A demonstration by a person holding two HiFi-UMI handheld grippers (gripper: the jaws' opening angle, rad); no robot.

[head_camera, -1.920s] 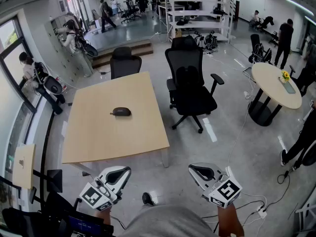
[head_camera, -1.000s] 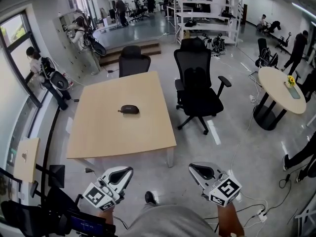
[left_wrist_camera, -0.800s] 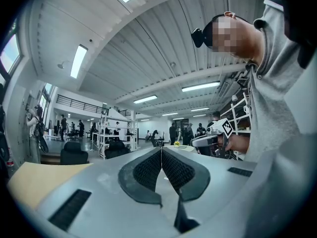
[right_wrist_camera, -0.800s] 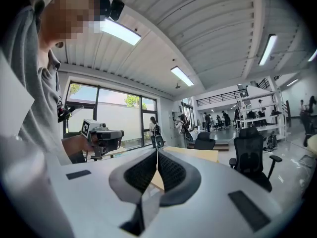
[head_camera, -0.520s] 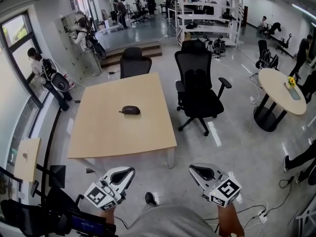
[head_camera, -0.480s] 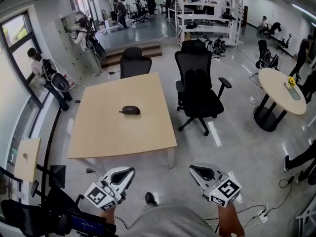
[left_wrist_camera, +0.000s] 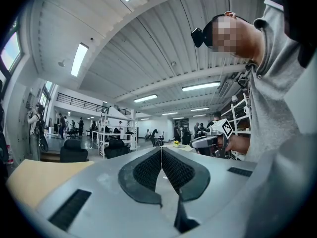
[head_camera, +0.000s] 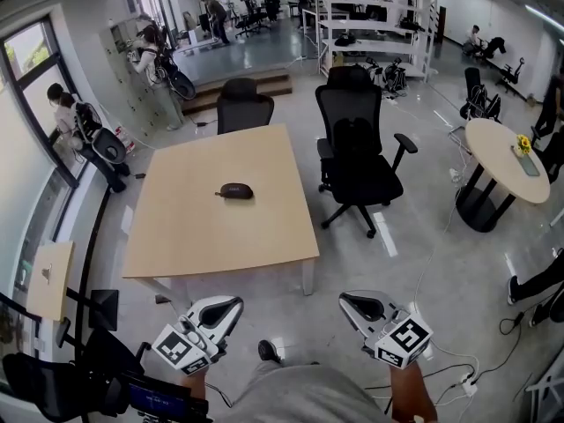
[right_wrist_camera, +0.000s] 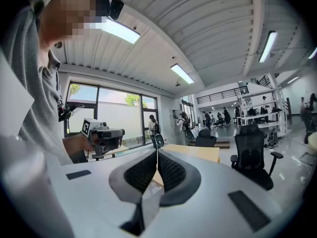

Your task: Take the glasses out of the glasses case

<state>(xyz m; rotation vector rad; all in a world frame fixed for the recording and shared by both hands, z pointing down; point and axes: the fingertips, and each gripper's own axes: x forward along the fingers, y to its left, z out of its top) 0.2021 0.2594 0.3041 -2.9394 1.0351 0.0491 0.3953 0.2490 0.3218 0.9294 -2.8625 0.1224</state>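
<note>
My left tool (head_camera: 227, 305) and right tool (head_camera: 351, 301) both have their jaws pressed together on nothing. I hold them low in front of me, well short of the bench (head_camera: 176, 245). The glasses case (head_camera: 235, 190) lies alone near the bench's middle with its lid down. I see no glasses, so I take them to be inside. To do this well I should step close and part both tools' jaws first. Then I pin the case's base with one and lift the lid at its seam with the other.
</note>
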